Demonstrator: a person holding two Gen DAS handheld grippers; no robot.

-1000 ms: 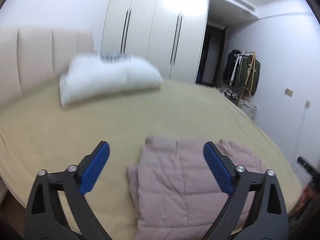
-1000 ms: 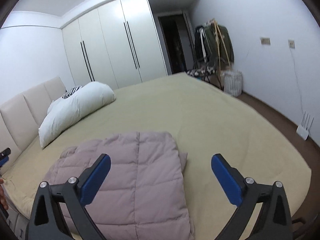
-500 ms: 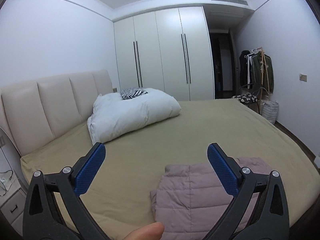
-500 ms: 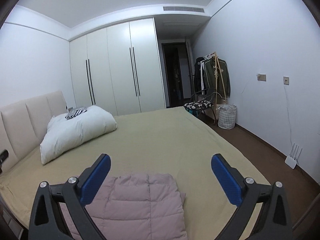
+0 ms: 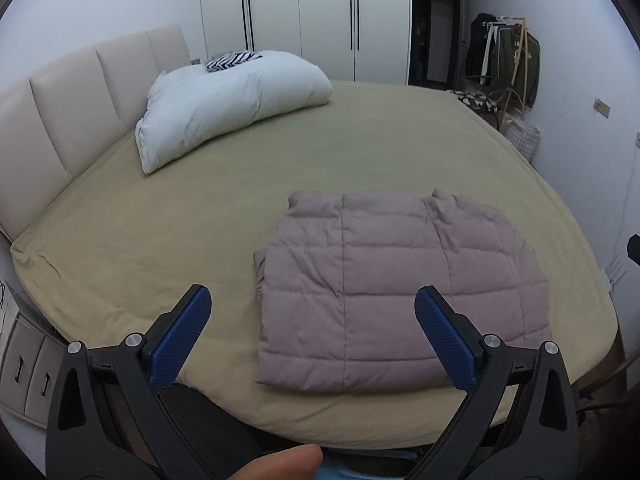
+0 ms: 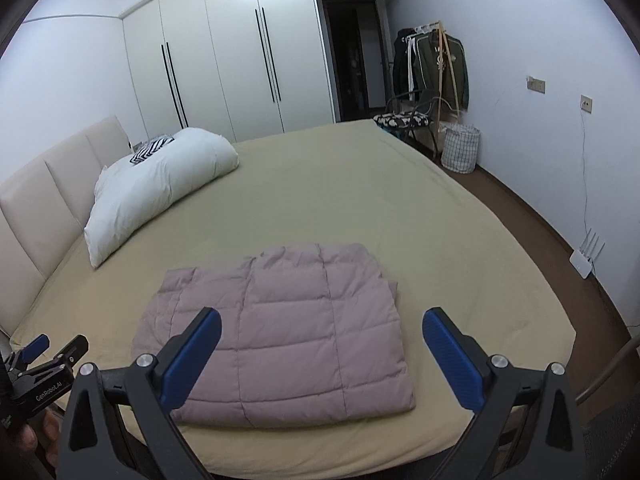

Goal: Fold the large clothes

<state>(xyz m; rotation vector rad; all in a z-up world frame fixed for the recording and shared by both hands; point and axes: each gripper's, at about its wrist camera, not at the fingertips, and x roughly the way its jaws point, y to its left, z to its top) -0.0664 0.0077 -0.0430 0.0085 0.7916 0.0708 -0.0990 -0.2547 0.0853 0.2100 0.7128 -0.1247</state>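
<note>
A mauve quilted puffer jacket (image 5: 396, 288) lies folded into a flat rectangle near the front edge of the bed (image 5: 168, 216). It also shows in the right wrist view (image 6: 288, 328). My left gripper (image 5: 312, 334) is open and empty, held above the bed's front edge just short of the jacket. My right gripper (image 6: 320, 354) is open and empty, hovering over the jacket's near edge. The left gripper (image 6: 44, 354) also appears at the lower left of the right wrist view.
A white pillow (image 5: 228, 100) with a striped cloth (image 5: 232, 59) on it lies by the padded headboard (image 5: 60, 112). White wardrobes (image 6: 224, 72) line the far wall. A coat rack (image 6: 436, 64), chair and laundry basket (image 6: 460, 146) stand at the right. A router (image 6: 584, 260) sits on the floor.
Both grippers have tilted down toward the bed after pointing up at the room, so the folded jacket sits fuller in view. The jacket has not moved. Both grippers stay open.
</note>
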